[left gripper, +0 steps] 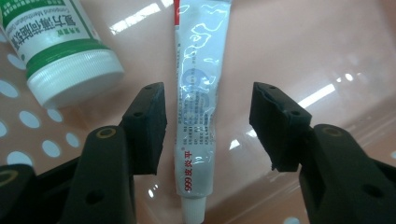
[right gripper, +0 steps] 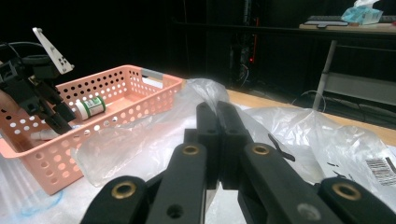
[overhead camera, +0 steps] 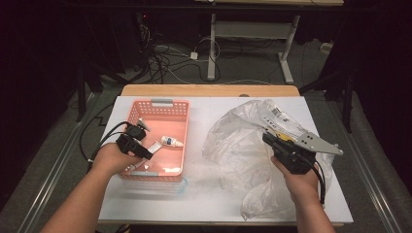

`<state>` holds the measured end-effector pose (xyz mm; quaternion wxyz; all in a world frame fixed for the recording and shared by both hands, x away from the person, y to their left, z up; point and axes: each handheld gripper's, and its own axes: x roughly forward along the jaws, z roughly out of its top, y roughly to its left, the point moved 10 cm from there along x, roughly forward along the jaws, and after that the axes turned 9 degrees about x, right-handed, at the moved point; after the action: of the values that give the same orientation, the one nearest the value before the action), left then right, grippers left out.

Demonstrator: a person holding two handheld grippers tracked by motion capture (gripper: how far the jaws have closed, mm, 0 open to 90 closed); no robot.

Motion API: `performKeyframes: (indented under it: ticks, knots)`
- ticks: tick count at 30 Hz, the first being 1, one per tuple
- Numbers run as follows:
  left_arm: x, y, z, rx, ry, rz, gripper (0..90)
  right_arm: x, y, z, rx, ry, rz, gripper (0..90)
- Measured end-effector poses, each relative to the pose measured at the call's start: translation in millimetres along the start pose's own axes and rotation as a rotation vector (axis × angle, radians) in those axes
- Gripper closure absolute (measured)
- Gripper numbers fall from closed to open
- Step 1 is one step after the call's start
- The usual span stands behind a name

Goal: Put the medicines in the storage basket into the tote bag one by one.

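Left gripper view: the jaws stand open on both sides of the tube, inside the basket.

High view shows the left gripper (overhead camera: 137,145) low inside the pink perforated plastic basket (overhead camera: 177,108), near its left wall and front rim. Its jaws are about half open and grip nothing; the thin white ointment tube with red print (left gripper: 198,93) lies flat on the basket floor between them, with free room on each side and its cap toward the camera. A small white bottle with a green label and ribbed white cap (left gripper: 60,56) lies just beside the left jaw, apart from the tube. The right gripper (overhead camera: 286,148) has its jaws pressed fully together over the crumpled clear plastic bag (overhead camera: 233,141), right of the basket; whether they pinch the film I cannot tell.
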<state>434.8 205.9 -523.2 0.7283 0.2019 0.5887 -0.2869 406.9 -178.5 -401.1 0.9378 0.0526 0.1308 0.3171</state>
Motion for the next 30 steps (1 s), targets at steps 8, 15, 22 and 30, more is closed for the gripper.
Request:
performKeyframes:
  ticks: [8,15,22,30]
  knots:
    - [8.3,-2.6,-3.8,0.015,0.085,-0.016,45.3,0.7,0.4,-0.9,0.003,0.004,0.000,90.0]
    - [12.9,-3.4,-5.3,0.021,0.126,-0.039,46.7,0.1,-0.2,-0.6,0.006,0.001,-0.001,90.0]
    - [16.6,-3.0,-3.4,0.048,0.138,-0.003,56.6,0.9,-0.2,-1.7,0.007,0.005,-0.001,90.0]
    - [17.7,-8.8,-0.8,0.104,0.122,-0.008,65.7,1.4,0.7,-1.8,0.006,0.005,0.000,90.0]
